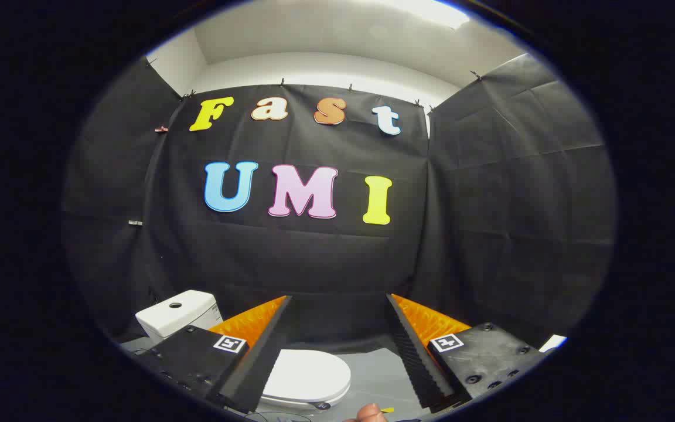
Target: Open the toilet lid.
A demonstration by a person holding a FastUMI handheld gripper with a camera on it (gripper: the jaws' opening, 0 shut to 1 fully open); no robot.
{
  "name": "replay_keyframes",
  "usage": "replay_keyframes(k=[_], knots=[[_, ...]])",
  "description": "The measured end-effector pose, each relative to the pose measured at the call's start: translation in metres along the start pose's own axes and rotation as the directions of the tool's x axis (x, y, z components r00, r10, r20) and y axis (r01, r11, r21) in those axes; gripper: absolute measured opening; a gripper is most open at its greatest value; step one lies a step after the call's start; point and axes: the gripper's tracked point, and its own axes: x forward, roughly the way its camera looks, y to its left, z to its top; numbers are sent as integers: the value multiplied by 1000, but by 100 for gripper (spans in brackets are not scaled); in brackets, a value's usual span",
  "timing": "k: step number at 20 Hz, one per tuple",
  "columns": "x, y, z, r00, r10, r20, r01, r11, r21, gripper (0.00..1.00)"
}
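Observation:
A white toilet stands low on the grey floor. Its lid lies flat and closed over the bowl. The white cistern with a round button hole on top rises behind my left finger. My gripper is open, fingers spread wide, nothing between them. It is held high and well back from the toilet. The lid shows through the gap between the fingers, close to the left finger; the right finger is off to the lid's right.
Black cloth walls close the booth on three sides behind the toilet. Grey floor runs to the right of the bowl. A fingertip of a person's hand shows at the bottom. A white object lies at far right.

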Motion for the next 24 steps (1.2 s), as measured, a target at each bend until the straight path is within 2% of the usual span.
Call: replay_keyframes(k=[7,12,18,24], knots=[[3,-2,0,1000,-19,6,20,1000,-23,98],[2,9,6,999,15,30,-15,1000,-9,98],[6,9,0,999,8,33,-7,999,-32,98],[19,13,-32,1000,8,27,-7,1000,-10,98]])
